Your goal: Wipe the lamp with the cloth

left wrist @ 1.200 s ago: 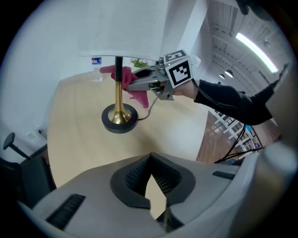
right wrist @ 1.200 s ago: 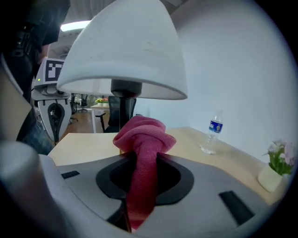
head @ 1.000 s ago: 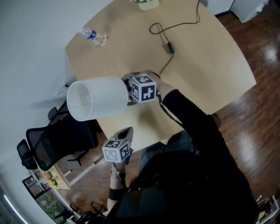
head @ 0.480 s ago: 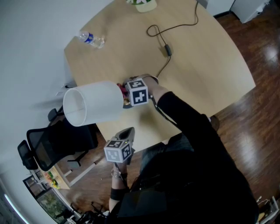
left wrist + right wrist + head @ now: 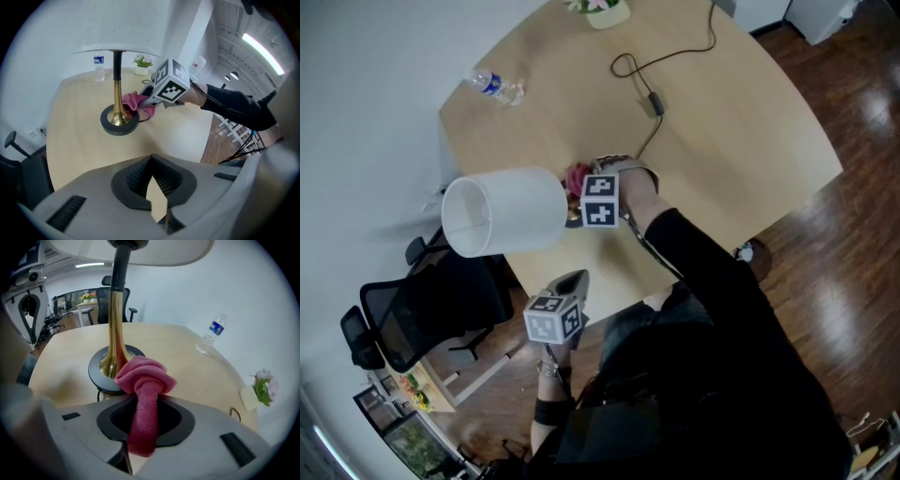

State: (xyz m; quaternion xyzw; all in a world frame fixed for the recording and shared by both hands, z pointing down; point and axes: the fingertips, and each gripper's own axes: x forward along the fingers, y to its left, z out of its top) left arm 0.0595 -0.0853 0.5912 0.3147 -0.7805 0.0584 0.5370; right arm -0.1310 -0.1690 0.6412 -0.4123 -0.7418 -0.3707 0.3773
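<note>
at lamp base [image 5: 99, 373]: right gripper [image 5: 144, 401] pinches cloth [image 5: 143, 376] beside brass stem [image 5: 115, 324], for wiping; left gripper [image 5: 151, 161] pressed together, empty, held clear.

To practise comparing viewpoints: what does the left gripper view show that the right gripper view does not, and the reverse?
Left only: the marker cube on the right gripper and the person's dark sleeve. Right only: the pink cloth pinched between that gripper's fingers. Both: the brass-stemmed lamp, water bottle and potted plant.
</note>
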